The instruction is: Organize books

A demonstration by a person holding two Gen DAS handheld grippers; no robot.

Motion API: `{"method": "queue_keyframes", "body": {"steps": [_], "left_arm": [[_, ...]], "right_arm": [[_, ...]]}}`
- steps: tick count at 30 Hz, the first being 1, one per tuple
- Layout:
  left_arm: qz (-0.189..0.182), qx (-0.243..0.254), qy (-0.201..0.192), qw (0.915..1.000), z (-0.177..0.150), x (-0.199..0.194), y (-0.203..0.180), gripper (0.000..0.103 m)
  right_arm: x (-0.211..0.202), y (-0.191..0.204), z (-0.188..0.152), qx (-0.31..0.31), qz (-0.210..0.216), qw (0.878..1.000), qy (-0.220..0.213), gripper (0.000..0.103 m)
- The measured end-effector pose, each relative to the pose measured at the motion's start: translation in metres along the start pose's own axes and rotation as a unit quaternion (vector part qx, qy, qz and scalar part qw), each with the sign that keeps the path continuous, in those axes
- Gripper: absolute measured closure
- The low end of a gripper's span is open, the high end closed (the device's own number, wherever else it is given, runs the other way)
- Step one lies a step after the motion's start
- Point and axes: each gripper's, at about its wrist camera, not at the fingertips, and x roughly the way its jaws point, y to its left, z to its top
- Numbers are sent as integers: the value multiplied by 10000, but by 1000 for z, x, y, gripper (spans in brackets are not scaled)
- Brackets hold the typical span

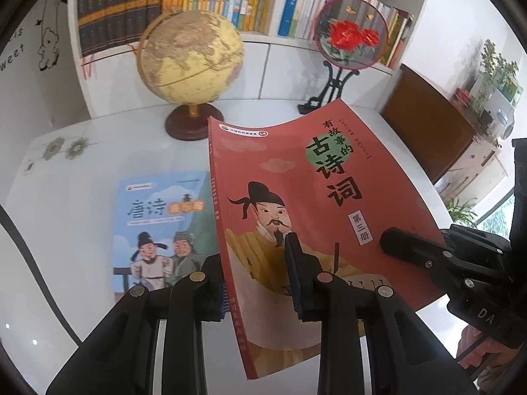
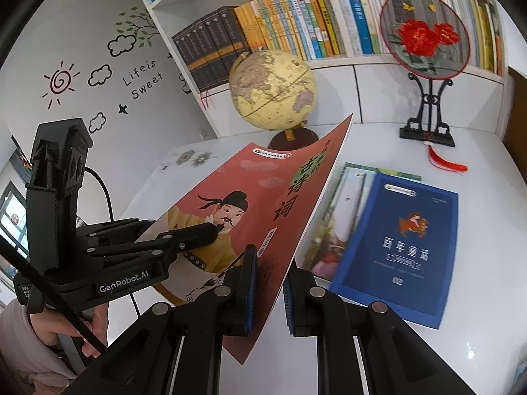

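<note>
The left gripper is clamped on the spine edge of the red book, low centre of its frame; the right gripper pinches the opposite edge, so the thin cover is carried level-ish between two holds instead of flopping, lifted off the white table; one blue book tops a small stack at lower right, one light-blue book lies lower left; one globe stands behind.
</note>
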Motion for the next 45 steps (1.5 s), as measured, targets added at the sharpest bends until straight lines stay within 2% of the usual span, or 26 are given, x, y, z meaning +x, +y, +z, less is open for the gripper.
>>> {"method": "queue_keyframes", "body": {"steps": [15,25,30,45], "left_arm": [[165,-555,-237,9980,-1,-12,66,79],[273,-805,-276,9960,-2,-10,98,79],[321,-915,-188,9951,-3,-1,113,79],[407,-1134,408,9919,-21,49,145,79]], "right_arm": [[35,55,19,-407,27,9992,41,89],[63,75,31,-570,147,9980,207,89],[80,79,34,-544,199,9978,314,89],[144,74,18,-114,231,9959,870,89]]}}
